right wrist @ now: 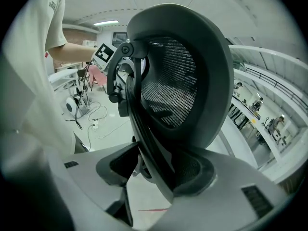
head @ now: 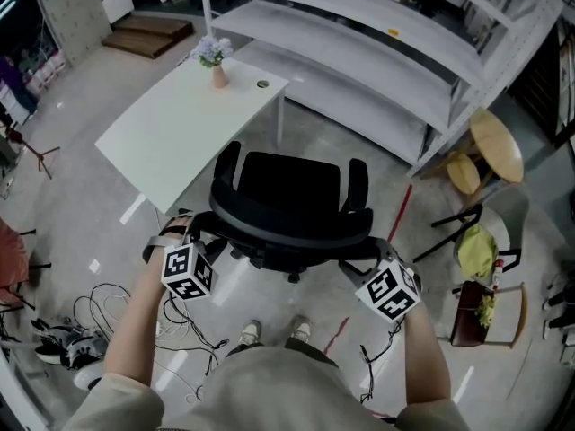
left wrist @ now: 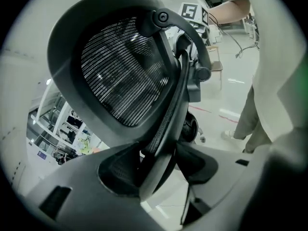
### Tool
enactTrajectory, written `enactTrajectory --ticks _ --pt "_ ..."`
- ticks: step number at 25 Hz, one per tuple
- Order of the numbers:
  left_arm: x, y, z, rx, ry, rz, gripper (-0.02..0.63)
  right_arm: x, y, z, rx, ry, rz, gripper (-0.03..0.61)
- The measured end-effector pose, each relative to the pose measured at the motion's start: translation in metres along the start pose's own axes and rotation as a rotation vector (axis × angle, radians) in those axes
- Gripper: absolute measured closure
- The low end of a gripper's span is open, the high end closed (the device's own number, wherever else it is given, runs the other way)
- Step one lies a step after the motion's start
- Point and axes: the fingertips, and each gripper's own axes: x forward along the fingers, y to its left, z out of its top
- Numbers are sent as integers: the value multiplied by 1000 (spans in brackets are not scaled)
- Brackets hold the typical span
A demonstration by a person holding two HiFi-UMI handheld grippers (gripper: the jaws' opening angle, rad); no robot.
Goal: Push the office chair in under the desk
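Observation:
The black office chair [head: 292, 187] stands on the floor in front of me, its seat facing the white desk [head: 171, 133] at the upper left, apart from the desk's near corner. Its mesh backrest [head: 287, 230] is nearest to me. My left gripper [head: 208, 241] is shut on the backrest's left rim and my right gripper [head: 364, 260] on its right rim. In the left gripper view the backrest rim [left wrist: 166, 129] runs down between the jaws of the left gripper [left wrist: 161, 170]. The right gripper view shows the rim [right wrist: 149, 143] clasped the same way by the right gripper [right wrist: 159, 170].
A vase of flowers [head: 216, 61] stands at the desk's far end. Long white shelving [head: 377, 52] runs behind the desk. Cables [head: 108, 303] lie on the floor at my left. Wooden stools [head: 499, 142] and a small chair [head: 481, 303] stand at the right.

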Motion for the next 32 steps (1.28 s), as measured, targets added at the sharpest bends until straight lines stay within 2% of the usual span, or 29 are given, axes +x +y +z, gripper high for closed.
enactTrajectory --ticks 21,32 --pt "5 -29 49 -173 89 67 367 -12 -51 -34 -171 -63 96 354" --pt "8 -45 80 -206 136 123 376 -17 -84 -51 -246 -89 141 344"
